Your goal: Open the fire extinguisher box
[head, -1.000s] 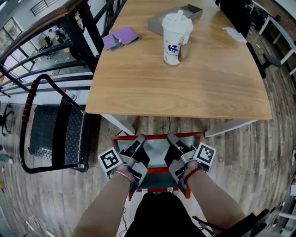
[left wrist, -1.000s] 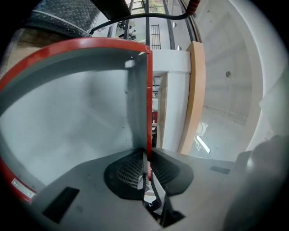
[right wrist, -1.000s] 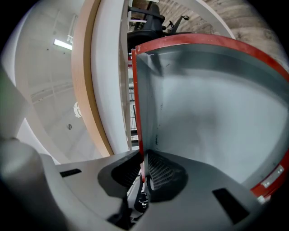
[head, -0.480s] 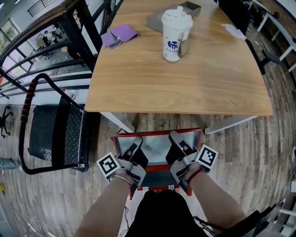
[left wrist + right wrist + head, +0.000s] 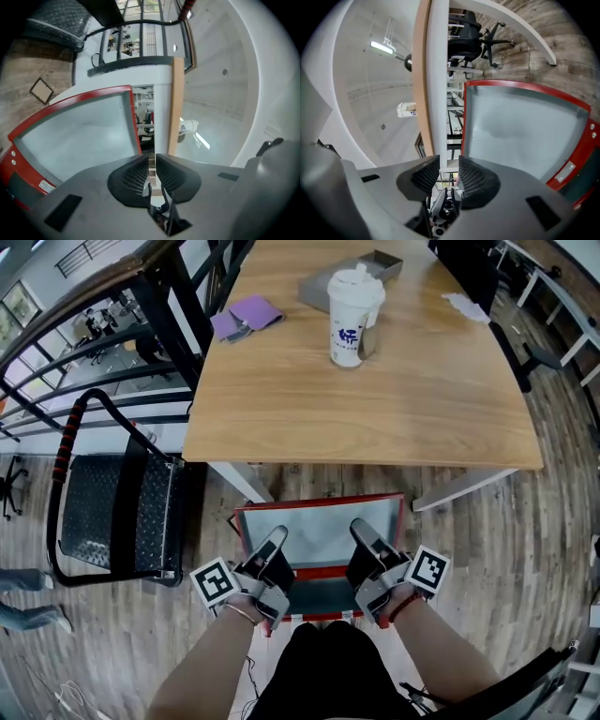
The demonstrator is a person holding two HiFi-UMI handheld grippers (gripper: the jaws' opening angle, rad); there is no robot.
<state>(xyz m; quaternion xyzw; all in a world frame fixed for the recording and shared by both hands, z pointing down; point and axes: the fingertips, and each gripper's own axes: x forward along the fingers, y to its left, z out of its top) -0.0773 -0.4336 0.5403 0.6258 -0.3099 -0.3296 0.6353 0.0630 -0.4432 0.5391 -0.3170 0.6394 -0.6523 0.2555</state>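
One box (image 5: pixel 323 526), one cup (image 5: pixel 353 320)

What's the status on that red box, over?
Left gripper barely open, empty. Right gripper jaws just opening, empty. Box lid raised, interior showing. Table edge close beyond.

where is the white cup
In the head view, top centre, the white cup stands on the wooden table beside a grey tray, right of a purple pouch.
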